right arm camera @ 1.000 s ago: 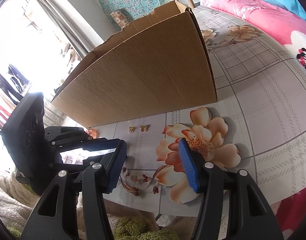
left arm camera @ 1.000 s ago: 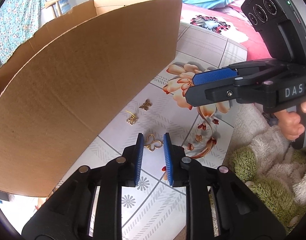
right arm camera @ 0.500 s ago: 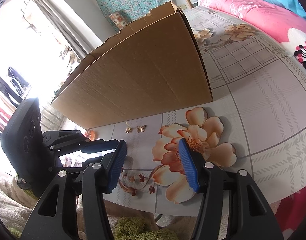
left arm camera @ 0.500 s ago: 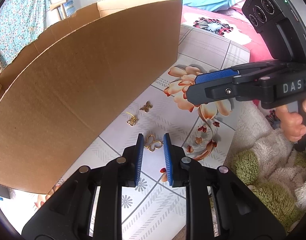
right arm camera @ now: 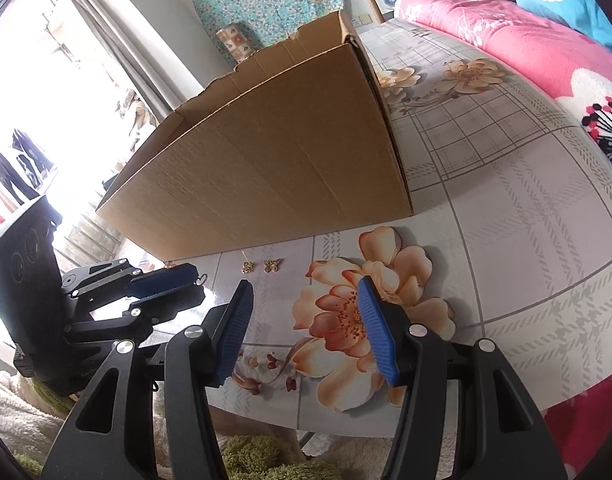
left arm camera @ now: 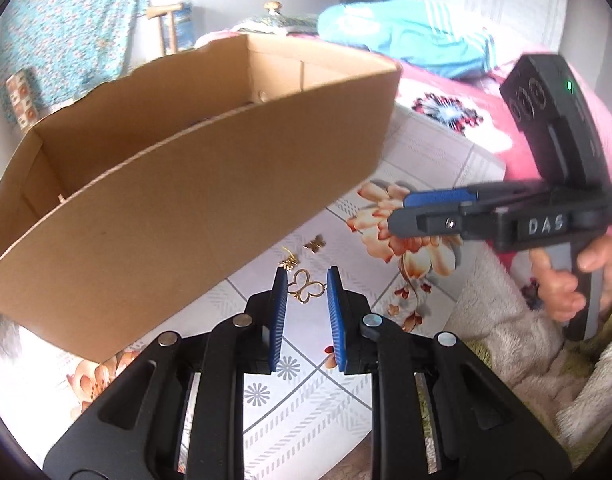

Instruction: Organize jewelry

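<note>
Now the cardboard box (left arm camera: 178, 184) stands open on the table (right arm camera: 526, 240). Right gripper (right arm camera: 306, 320) hangs wide, empty. Left gripper (left arm camera: 305, 296), narrowed, pinches the butterfly pendant (left arm camera: 306, 289) near two earrings (right arm camera: 262, 266); seemingly carrying; next, clear the box's rim.

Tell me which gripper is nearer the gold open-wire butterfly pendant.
Left. The left gripper has its blue pads either side of the gold open-wire butterfly pendant; the right gripper hangs off to the side, above the flower-print tablecloth.
</note>
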